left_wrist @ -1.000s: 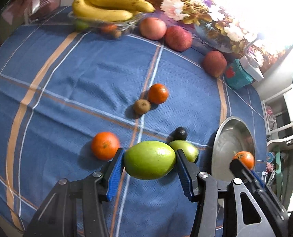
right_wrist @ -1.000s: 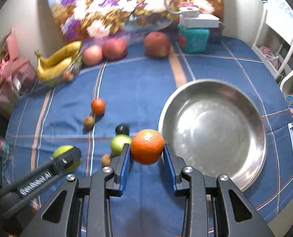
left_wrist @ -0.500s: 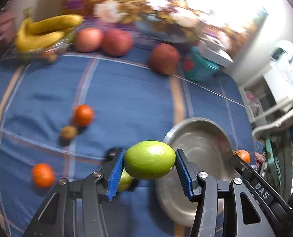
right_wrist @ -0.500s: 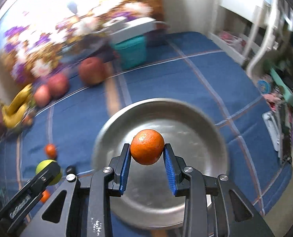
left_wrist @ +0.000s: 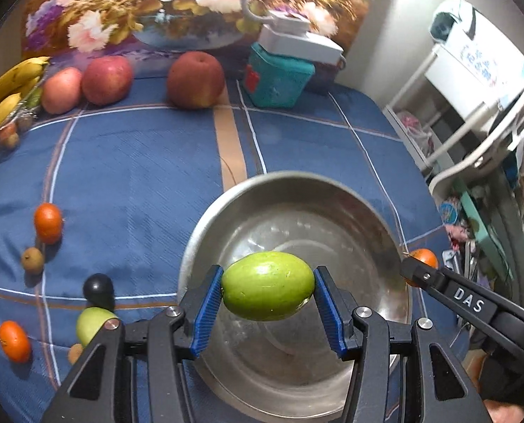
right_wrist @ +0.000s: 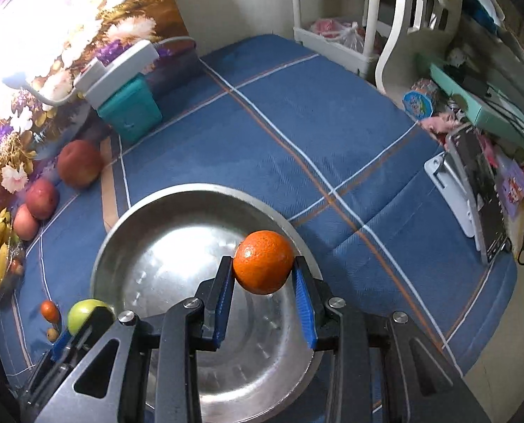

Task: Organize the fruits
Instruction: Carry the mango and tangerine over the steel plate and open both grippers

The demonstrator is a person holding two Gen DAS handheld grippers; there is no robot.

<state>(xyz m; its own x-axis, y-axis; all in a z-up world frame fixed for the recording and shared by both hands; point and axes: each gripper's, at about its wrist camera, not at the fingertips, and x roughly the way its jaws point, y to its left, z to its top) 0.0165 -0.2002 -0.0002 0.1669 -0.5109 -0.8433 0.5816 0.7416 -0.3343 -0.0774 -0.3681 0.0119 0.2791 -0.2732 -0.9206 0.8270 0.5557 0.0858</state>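
You had the left gripper [left_wrist: 268, 292] clamped on the green fruit [left_wrist: 268, 286] and the right gripper [right_wrist: 263, 275] on the orange [right_wrist: 263, 262], both above the steel bowl [left_wrist: 205, 225] (empty), so lowering and releasing came next.

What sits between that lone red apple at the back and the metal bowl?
Nothing: in the left wrist view, only bare blue tablecloth with a tan stripe lies between the apple and the bowl.

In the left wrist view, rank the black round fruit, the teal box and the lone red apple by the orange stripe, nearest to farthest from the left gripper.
1. Black round fruit, just left of the left gripper.
2. Lone red apple, far side, centre.
3. Teal box, far side, right of it; nearly level with the apple.
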